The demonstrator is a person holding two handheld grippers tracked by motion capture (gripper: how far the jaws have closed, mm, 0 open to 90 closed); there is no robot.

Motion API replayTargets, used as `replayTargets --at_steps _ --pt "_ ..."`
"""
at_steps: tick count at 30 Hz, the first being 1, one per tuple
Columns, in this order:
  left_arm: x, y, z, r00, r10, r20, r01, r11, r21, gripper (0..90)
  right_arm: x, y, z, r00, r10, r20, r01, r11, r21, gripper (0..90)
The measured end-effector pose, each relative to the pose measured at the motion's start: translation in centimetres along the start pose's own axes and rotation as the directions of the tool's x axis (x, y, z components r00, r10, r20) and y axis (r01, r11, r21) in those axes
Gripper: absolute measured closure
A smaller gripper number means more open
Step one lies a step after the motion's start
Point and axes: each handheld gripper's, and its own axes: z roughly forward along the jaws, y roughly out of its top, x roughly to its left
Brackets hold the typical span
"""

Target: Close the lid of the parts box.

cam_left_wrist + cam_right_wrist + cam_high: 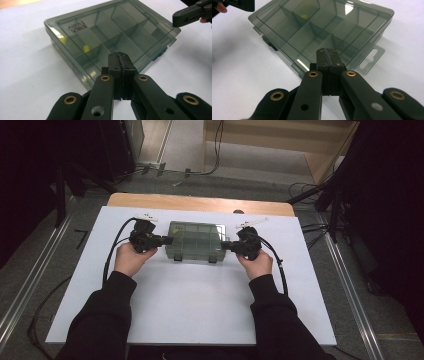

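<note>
Smoky clear compartment box [194, 241], lid shut, lies at centre-far of the white tabletop [190, 305]. Left hand-held gripper [169, 240] at the box's left edge, jaws pressed together. Right hand-held gripper [223, 245] at its right edge, jaws likewise together.

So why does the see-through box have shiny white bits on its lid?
That is lamp glare: in the right gripper view a bright streak sits on the box lid; in the left gripper view the lid catches pale patches near its edge; in the high view the surroundings are dark and the white table bright.
</note>
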Motion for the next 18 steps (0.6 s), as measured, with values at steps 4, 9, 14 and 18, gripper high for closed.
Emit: replayTargets --at_steps 4,9,14,18 --pt "-0.1 -0.1 0.5 1.0 0.008 0.002 -0.008 0.9999 0.009 89.8 0.2 -0.1 0.5 1.0 -0.004 0.001 0.004 1.0 0.006 87.8" --pt "-0.1 -0.4 0.9 1.0 0.003 0.005 -0.003 0.9999 0.017 89.8 0.2 -0.2 0.7 1.0 -0.003 0.001 0.003 1.0 0.008 87.9" --pt "0.1 -0.7 1.3 1.0 0.003 0.01 -0.003 0.9998 0.02 89.7 0.1 -0.3 0.8 1.0 -0.006 0.002 0.006 1.0 0.006 87.8" --pt "0.3 -0.8 1.3 0.9995 -0.009 0.03 0.009 0.9999 0.013 89.8 0.1 -0.4 0.8 1.0 -0.003 0.001 0.003 1.0 0.002 87.8"
